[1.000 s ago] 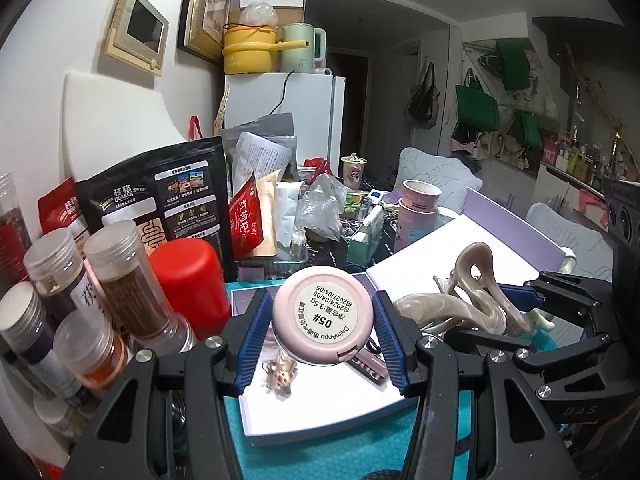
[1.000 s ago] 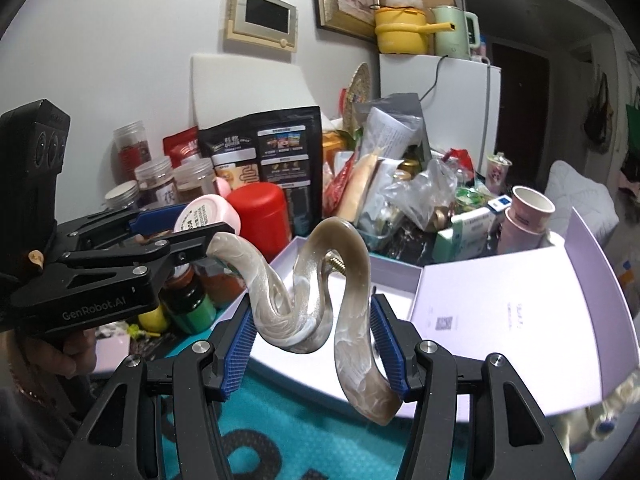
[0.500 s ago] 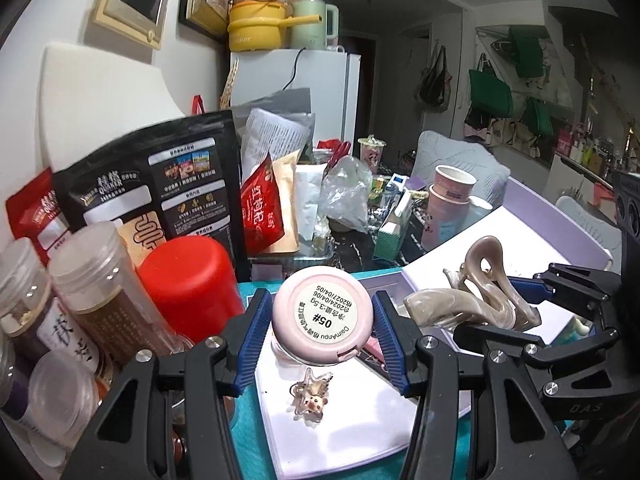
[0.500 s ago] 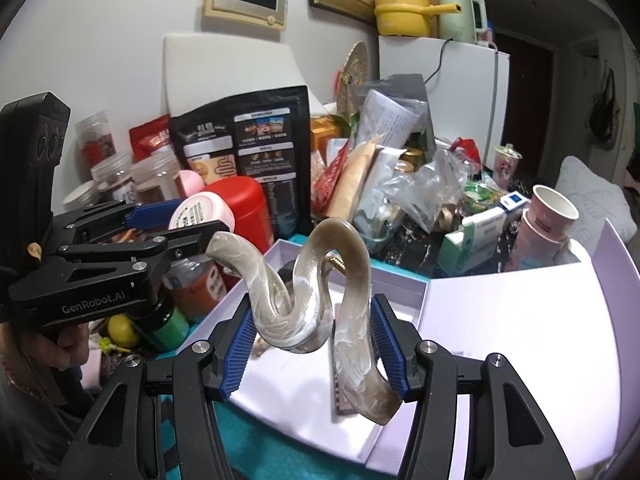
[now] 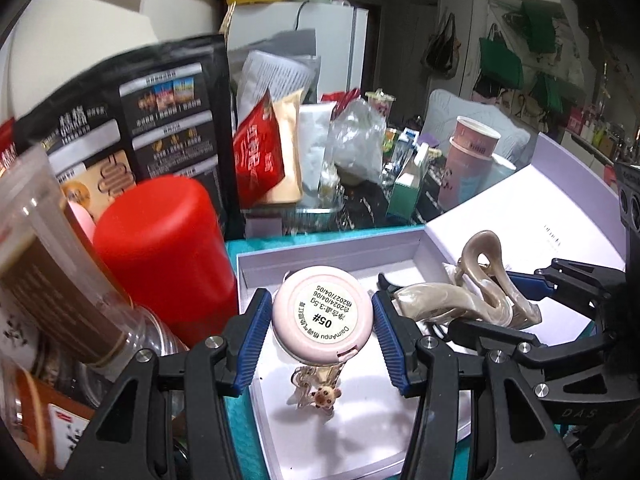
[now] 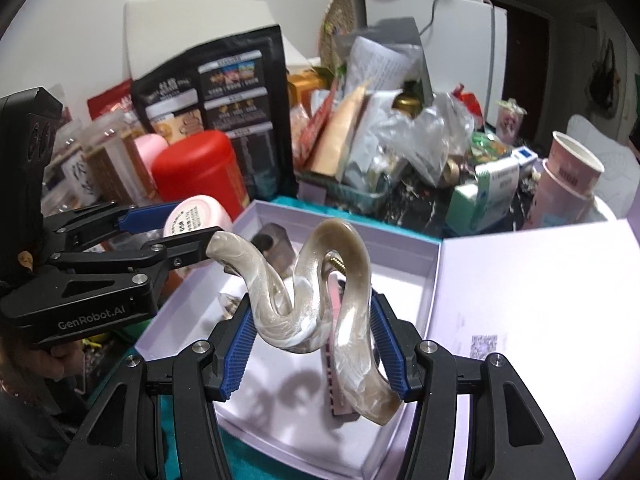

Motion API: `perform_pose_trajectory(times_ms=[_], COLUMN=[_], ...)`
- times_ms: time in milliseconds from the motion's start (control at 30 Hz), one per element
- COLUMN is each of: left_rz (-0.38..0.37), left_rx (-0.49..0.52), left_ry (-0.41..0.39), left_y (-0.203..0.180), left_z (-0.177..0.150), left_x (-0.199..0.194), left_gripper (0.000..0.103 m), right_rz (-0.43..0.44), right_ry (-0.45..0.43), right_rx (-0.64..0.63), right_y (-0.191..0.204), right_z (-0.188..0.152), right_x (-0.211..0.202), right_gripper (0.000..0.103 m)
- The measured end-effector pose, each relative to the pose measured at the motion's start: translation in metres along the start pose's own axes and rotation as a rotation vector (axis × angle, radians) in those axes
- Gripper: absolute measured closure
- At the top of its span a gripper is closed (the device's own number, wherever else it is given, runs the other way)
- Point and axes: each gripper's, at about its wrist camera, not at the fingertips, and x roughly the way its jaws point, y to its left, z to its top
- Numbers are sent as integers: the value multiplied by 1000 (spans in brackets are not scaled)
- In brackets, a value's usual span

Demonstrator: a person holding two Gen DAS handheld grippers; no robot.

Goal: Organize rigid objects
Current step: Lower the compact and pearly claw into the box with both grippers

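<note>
My left gripper is shut on a round pink compact with a "05#" label and holds it over the left part of an open lavender box. My right gripper is shut on a beige marbled hair claw, held over the same box; the claw also shows in the left wrist view. A small clear bear hair clip lies in the box below the compact. A pink comb-like item and a dark grey item lie in the box too.
A red canister and spice jars stand close to the box's left. A black snack bag, packets and a plastic bag crowd the back. Pink paper cups stand back right. The box lid lies open to the right.
Both grippers have moved forward and down over the box, still holding the compact and the hair claw. The box and canister now appear closer.
</note>
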Motion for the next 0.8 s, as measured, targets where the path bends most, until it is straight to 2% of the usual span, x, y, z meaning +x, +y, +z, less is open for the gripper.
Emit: perform_pose_trajectory(times_ms=[500,800], left_rz=[14,27], left_rx=[17,23], left_ry=[105,162], left_y=[-7,-11], left_z=[-17,-18], left_x=[30,53], left_gripper=[52,52], right_rz=[-32,-109], right_ry=[98,104], right_rx=[8,-35], right_y=[1,5], right_z=[-32,-36], right_x=[23,34], right_gripper=[47,47])
